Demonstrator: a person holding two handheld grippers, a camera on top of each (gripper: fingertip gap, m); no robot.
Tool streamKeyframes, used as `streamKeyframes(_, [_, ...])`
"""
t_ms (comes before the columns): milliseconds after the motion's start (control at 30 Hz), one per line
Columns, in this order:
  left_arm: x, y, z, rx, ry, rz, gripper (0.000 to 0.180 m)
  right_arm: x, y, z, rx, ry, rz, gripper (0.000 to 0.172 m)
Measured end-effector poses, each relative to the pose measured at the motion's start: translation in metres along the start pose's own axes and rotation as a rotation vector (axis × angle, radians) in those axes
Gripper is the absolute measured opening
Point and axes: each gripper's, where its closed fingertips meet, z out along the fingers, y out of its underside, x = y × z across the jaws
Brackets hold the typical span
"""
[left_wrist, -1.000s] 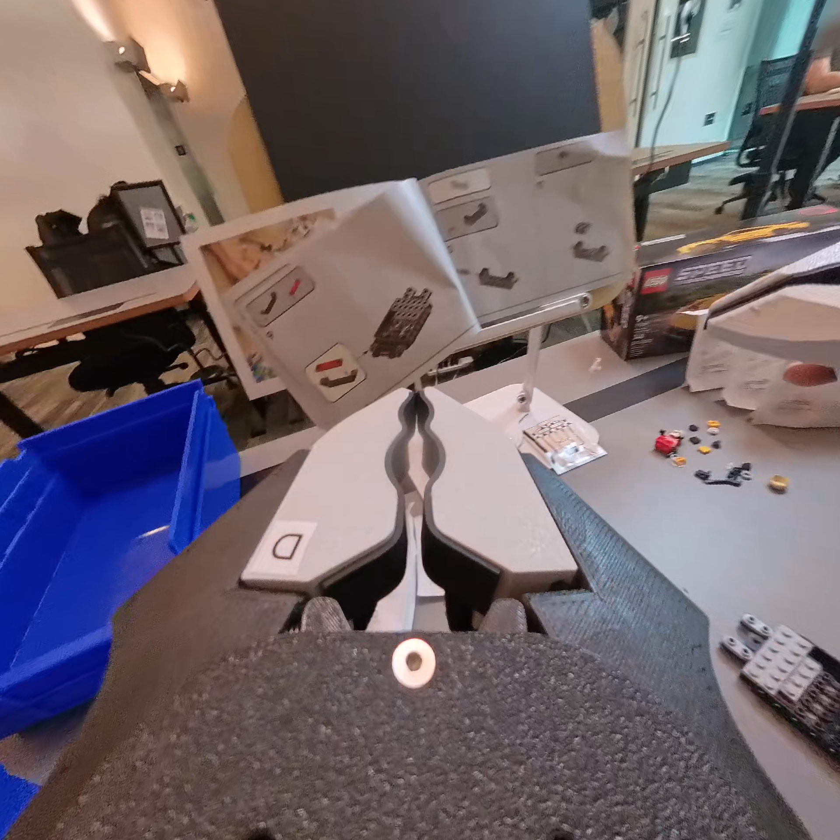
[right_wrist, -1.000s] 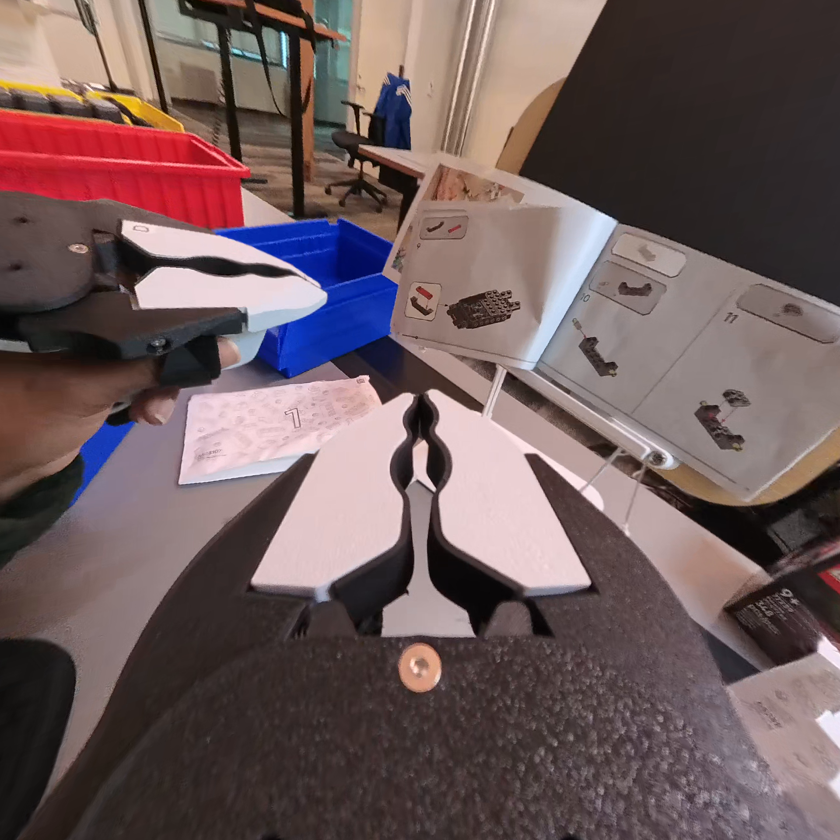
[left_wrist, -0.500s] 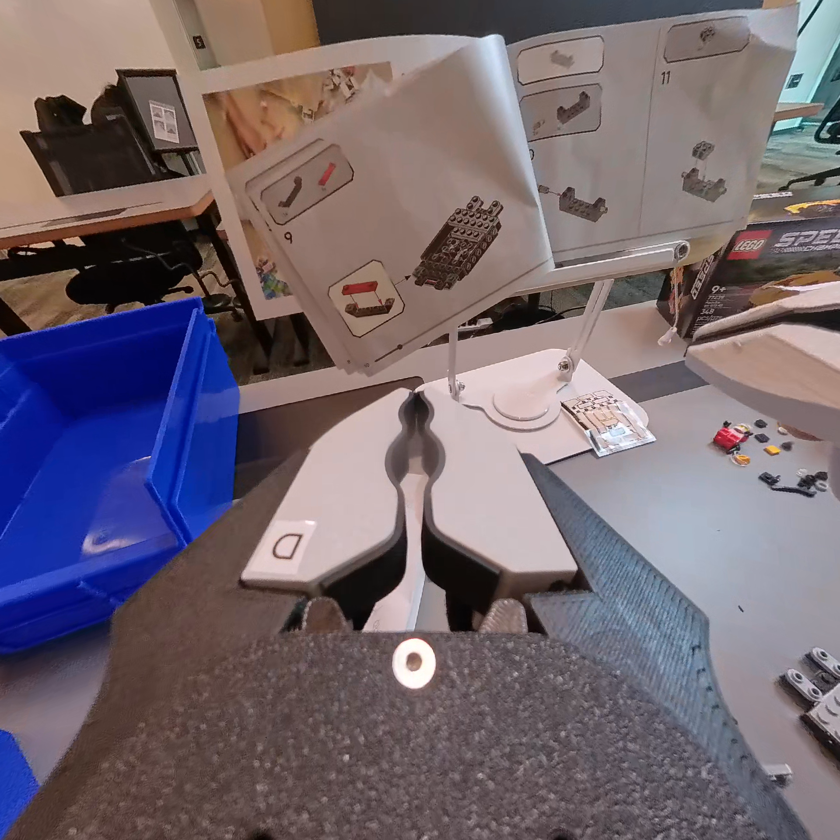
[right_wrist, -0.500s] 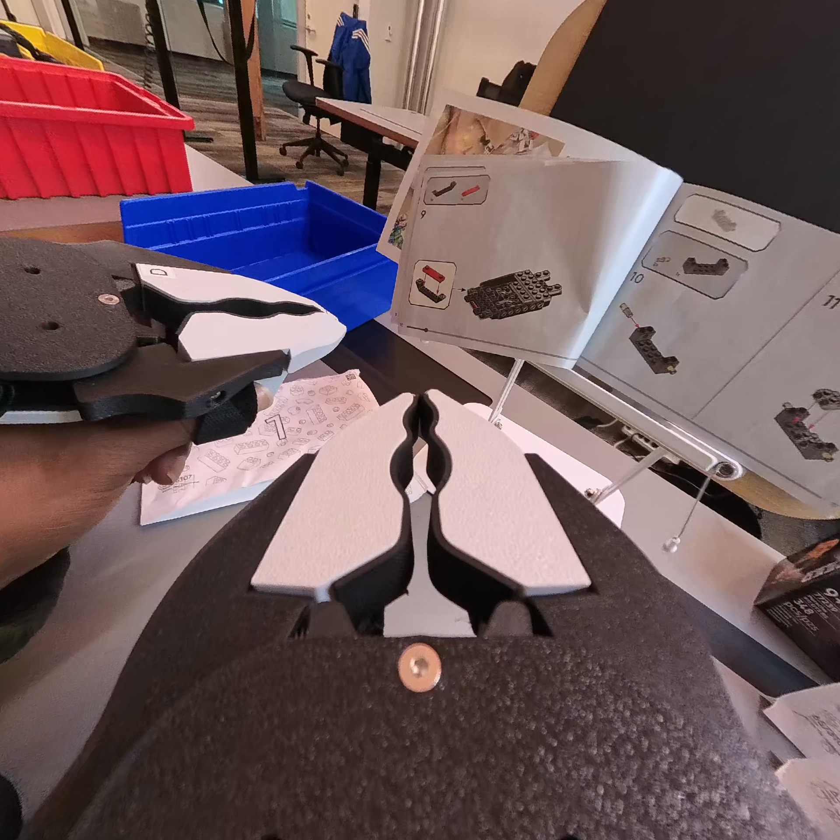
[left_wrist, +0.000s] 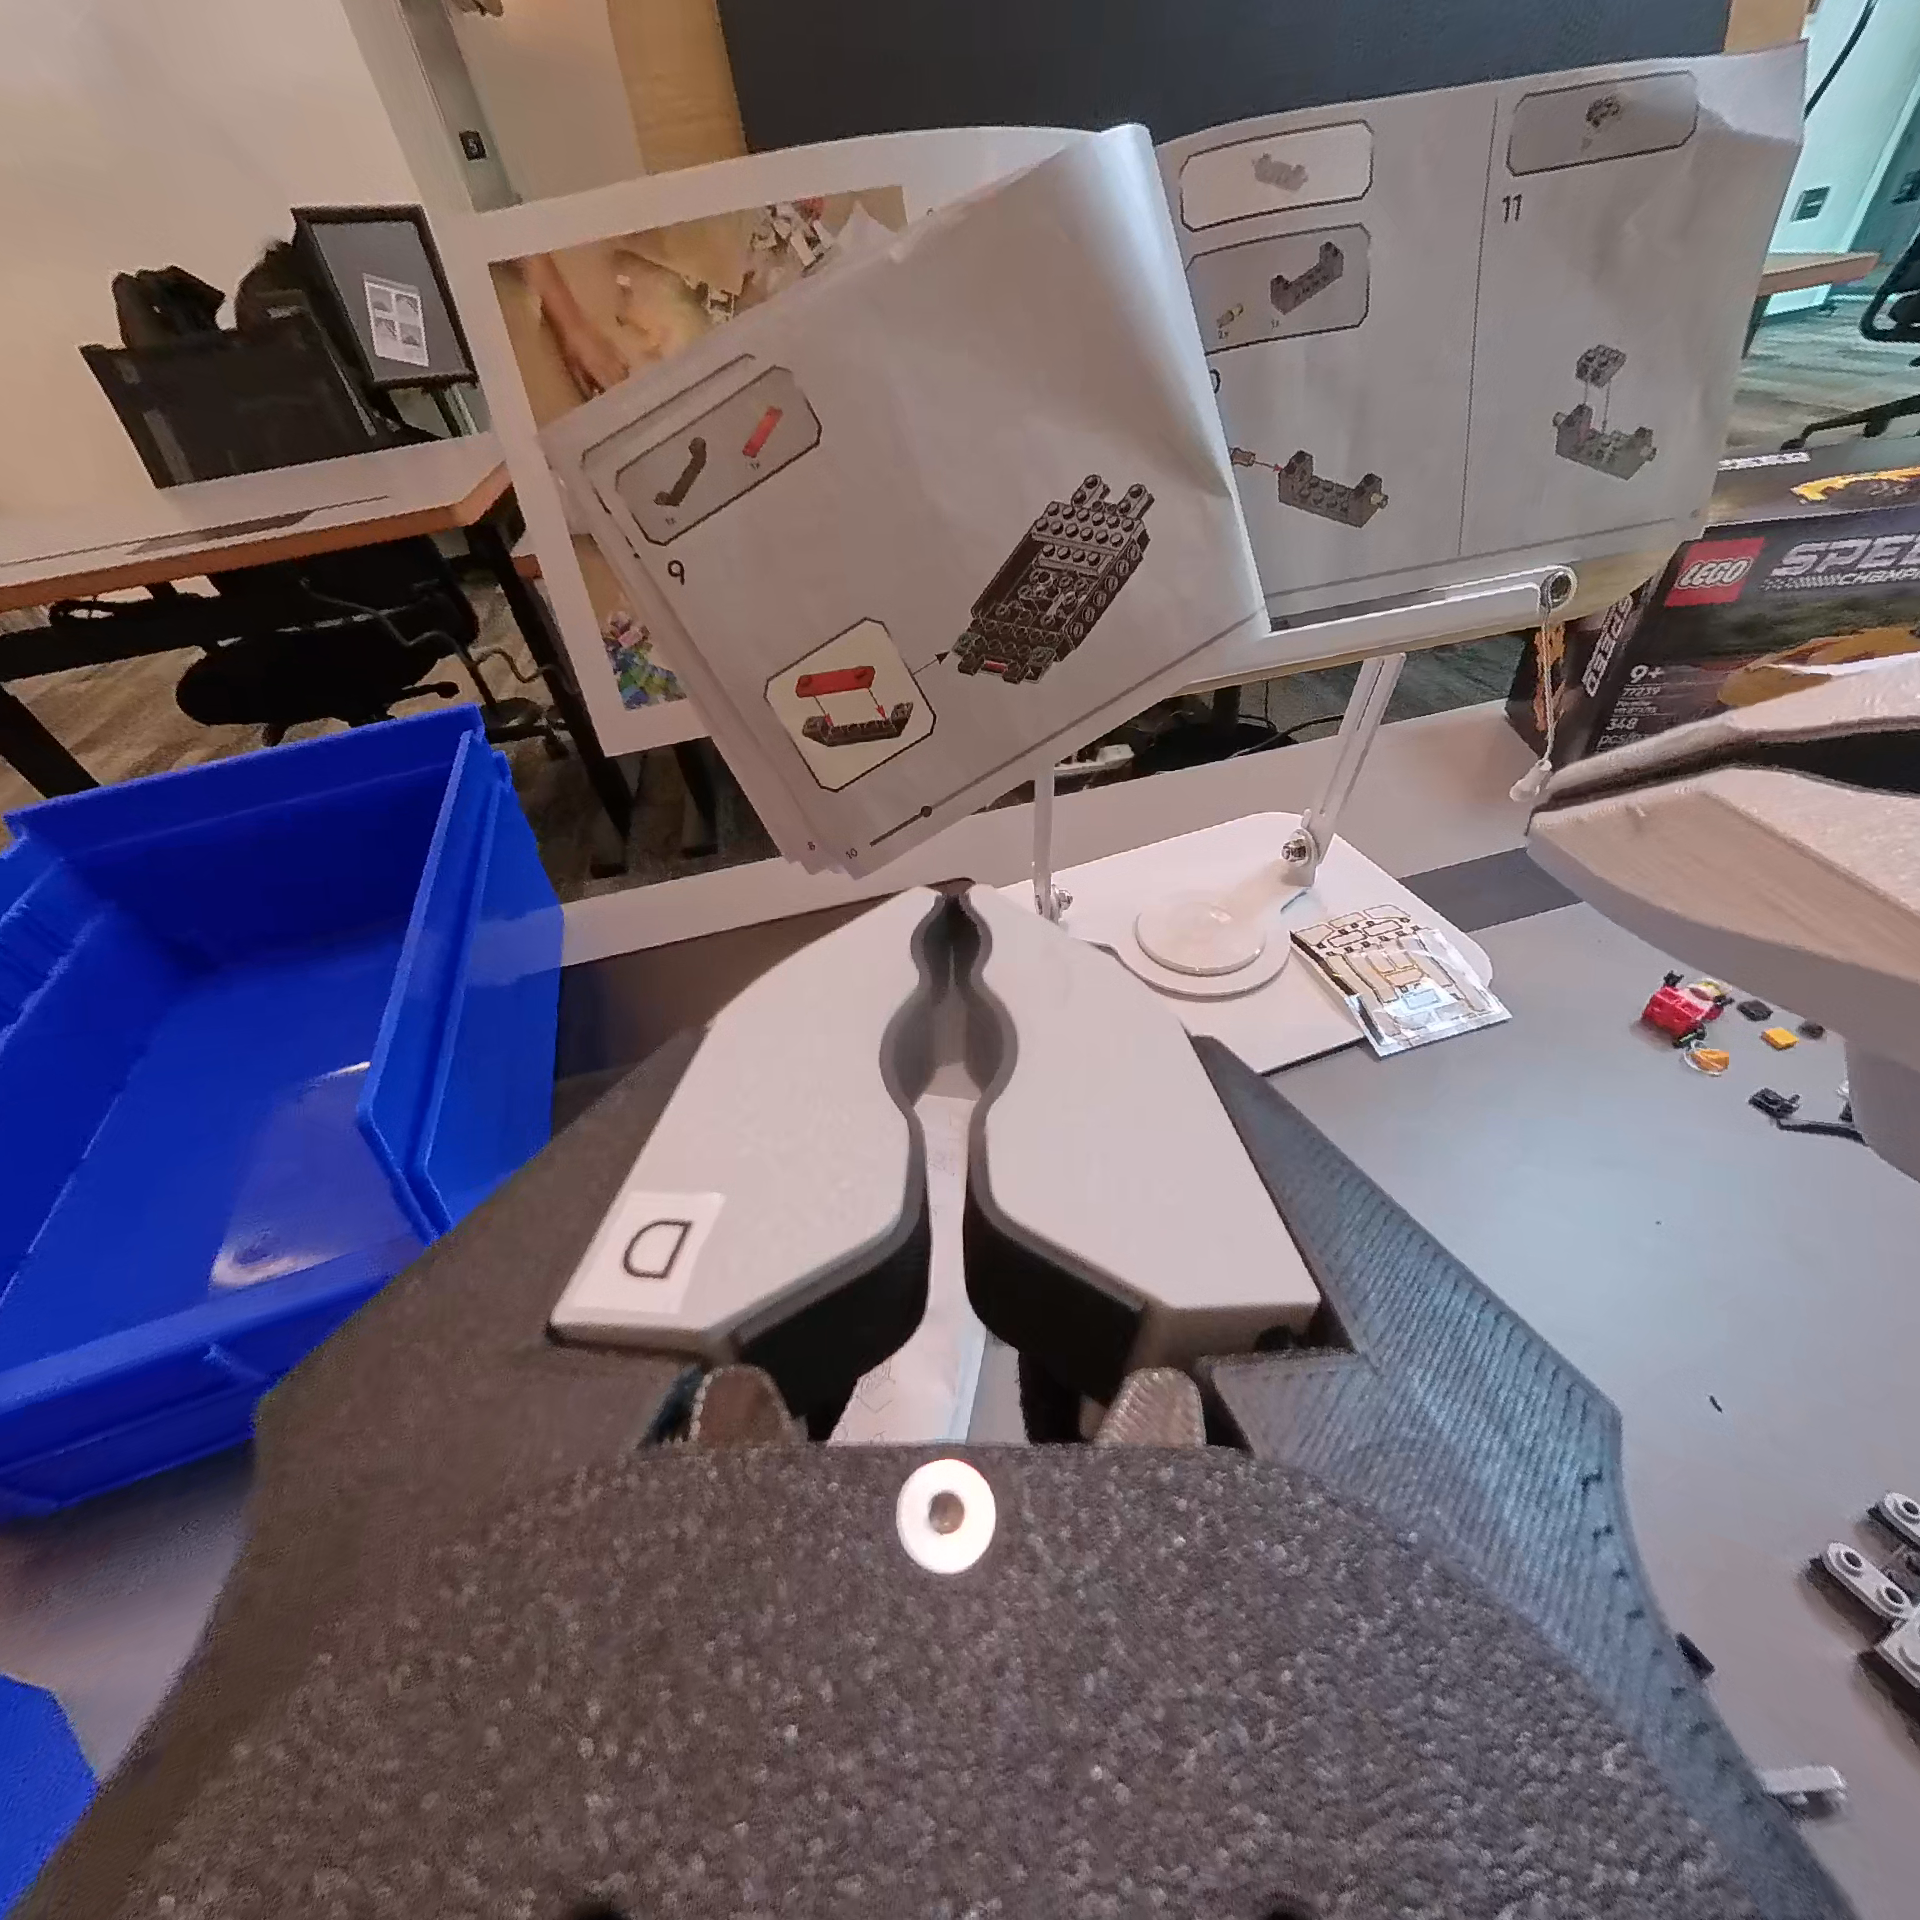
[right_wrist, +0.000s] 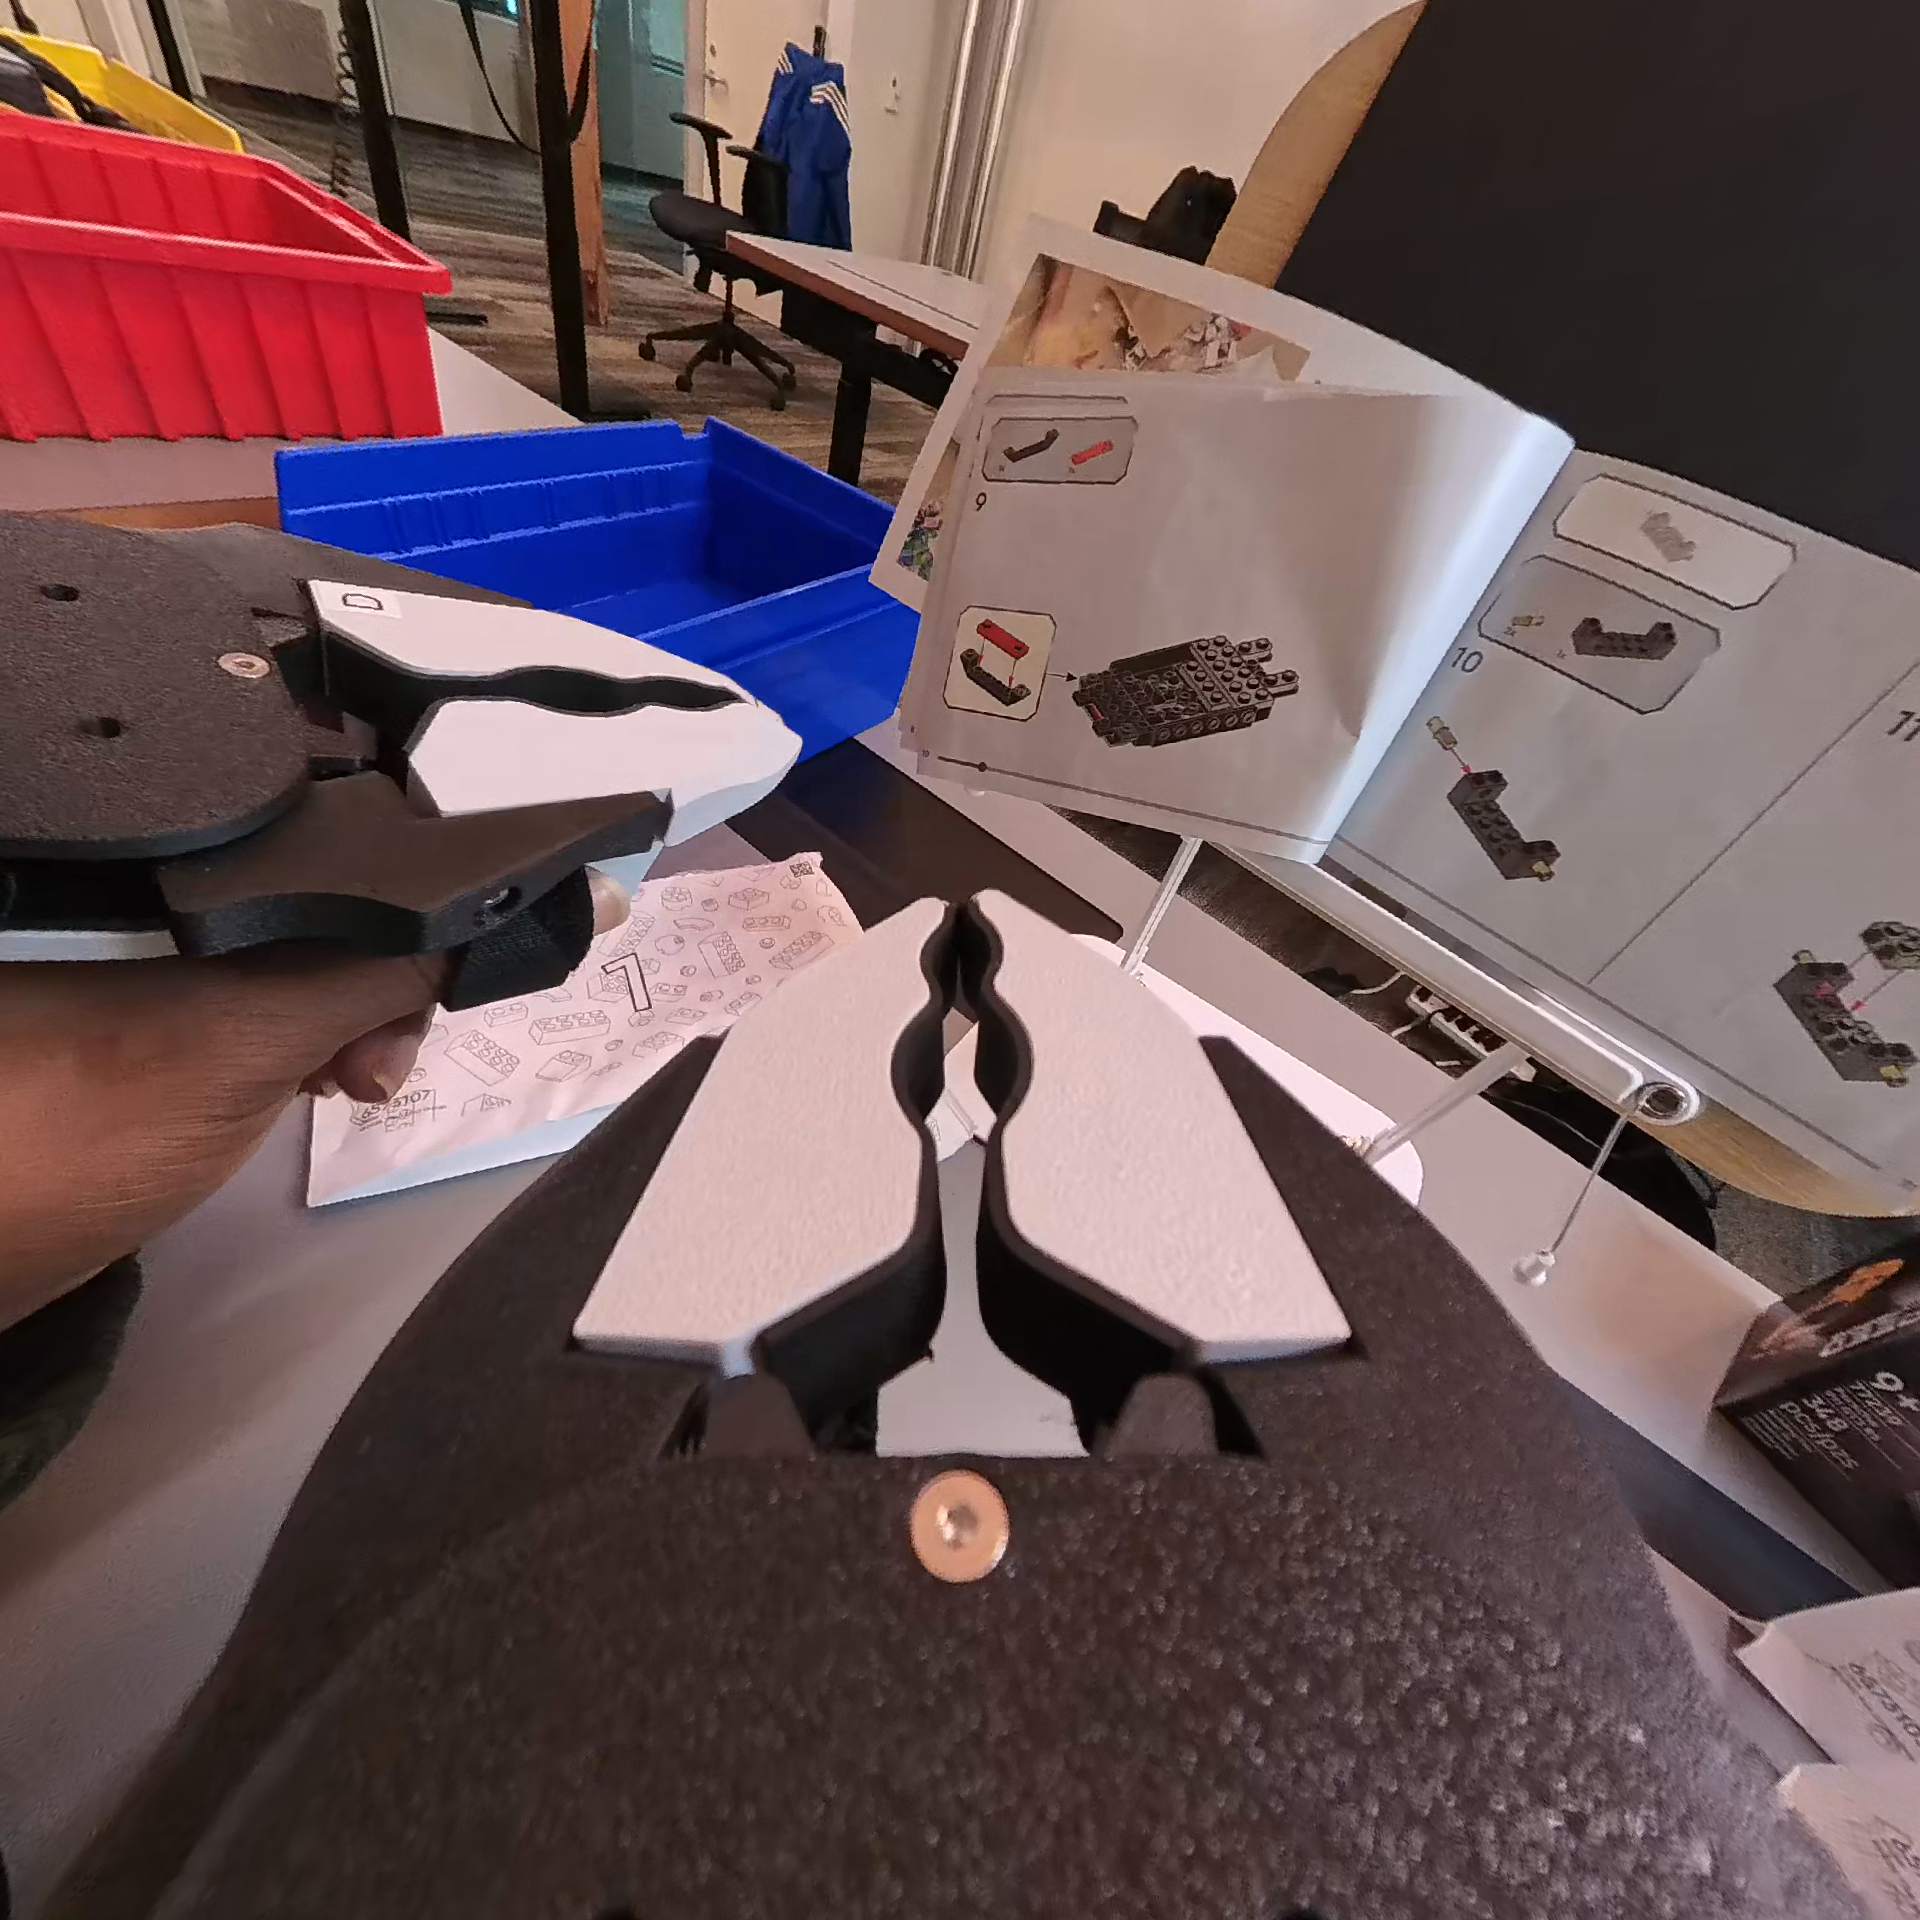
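Observation:
My left gripper (left_wrist: 954, 902) is shut with nothing between its pads. It sits just below the lower corner of an open instruction booklet (left_wrist: 935, 540) propped on a white stand (left_wrist: 1205, 935). My right gripper (right_wrist: 961, 914) is also shut and holds nothing. It points at the same booklet (right_wrist: 1195, 623) from the right side. The left gripper also shows in the right wrist view (right_wrist: 748, 717), held by a hand, above a printed paper bag (right_wrist: 623, 1018). The right gripper's finger shows at the right edge of the left wrist view (left_wrist: 1745, 852).
A blue bin (left_wrist: 208, 1091) stands at the left, a red bin (right_wrist: 187, 312) behind it. A foil sticker sheet (left_wrist: 1397, 977), small loose bricks (left_wrist: 1683, 1013), a grey brick assembly (left_wrist: 1881, 1590) and a dark set box (left_wrist: 1766, 634) lie on the grey table (left_wrist: 1558, 1195). About 25 cm separates my right fingertips from the grey brick assembly (left_wrist: 1881, 1590).
Both grippers have moved closer to the booklet and lower, so it looms larger. Both stayed shut. The right gripper has come further into the left wrist view.

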Motion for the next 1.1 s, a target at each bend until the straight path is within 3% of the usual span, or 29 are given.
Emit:
streamKeyframes(167, [0.012,-0.004,-0.002,0.026,0.028,0.053,0.0,0.004,0.003,-0.006,0.009,0.001,-0.028,0.0])
streamKeyframes(300, [0.053,0.002,-0.002,0.008,0.192,0.193,0.002,0.005,0.024,-0.028,0.023,-0.095,-0.105,0.011])
streamKeyframes(500, [0.148,0.052,-0.021,-0.143,0.704,0.379,0.013,0.009,0.101,-0.09,-0.064,-0.345,-0.18,0.037])
streamKeyframes(667, [0.19,0.094,-0.042,-0.248,0.934,0.5,0.023,-0.005,0.177,-0.15,-0.212,-0.638,-0.254,0.04])
streamKeyframes(767, [0.205,0.115,-0.051,-0.292,1.017,0.574,0.031,-0.02,0.209,-0.175,-0.238,-0.742,-0.432,0.04])
streamKeyframes(933, [0.219,0.13,-0.065,-0.32,1.112,0.588,0.034,-0.032,0.237,-0.169,-0.291,-0.781,-0.574,0.037])
streamKeyframes(1100, [0.226,0.141,-0.085,-0.359,1.22,0.598,0.034,-0.034,0.246,-0.16,-0.327,-0.844,-0.612,0.021])
